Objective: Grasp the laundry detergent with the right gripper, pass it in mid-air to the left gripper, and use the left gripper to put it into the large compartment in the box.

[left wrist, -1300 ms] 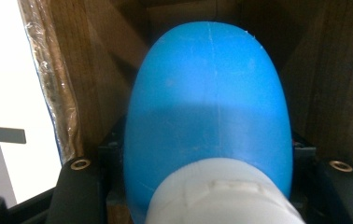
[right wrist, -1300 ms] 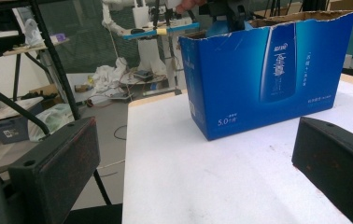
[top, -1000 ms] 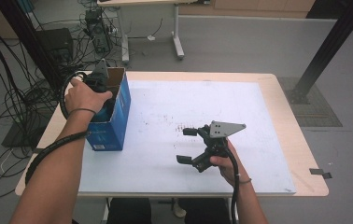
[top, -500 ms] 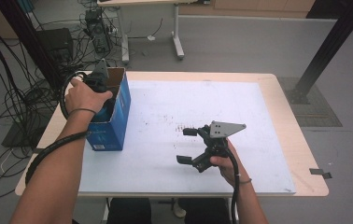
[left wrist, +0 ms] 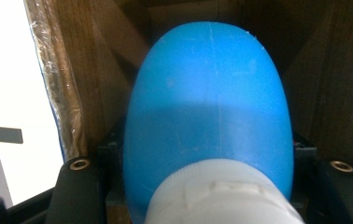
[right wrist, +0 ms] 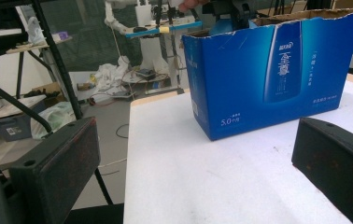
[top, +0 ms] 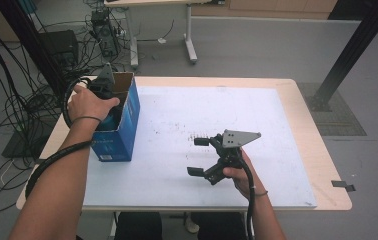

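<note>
left gripper (top: 108,95) down inside blue carton (top: 122,131) at 10 o'clock, clamped on blue bottle (left wrist: 207,116) by neck for lifting or seating. right gripper (top: 203,156) parked at 6 o'clock, jaws wide, empty, clear of work.

A cardboard box (top: 119,135) is being kept on the left part of the table (top: 297,100), near its left edge. A bottle (left wrist: 207,126) is being held inside the box by the left gripper (top: 103,89). The right gripper (top: 204,156) is being held over the table's middle, well apart from the box.
</note>
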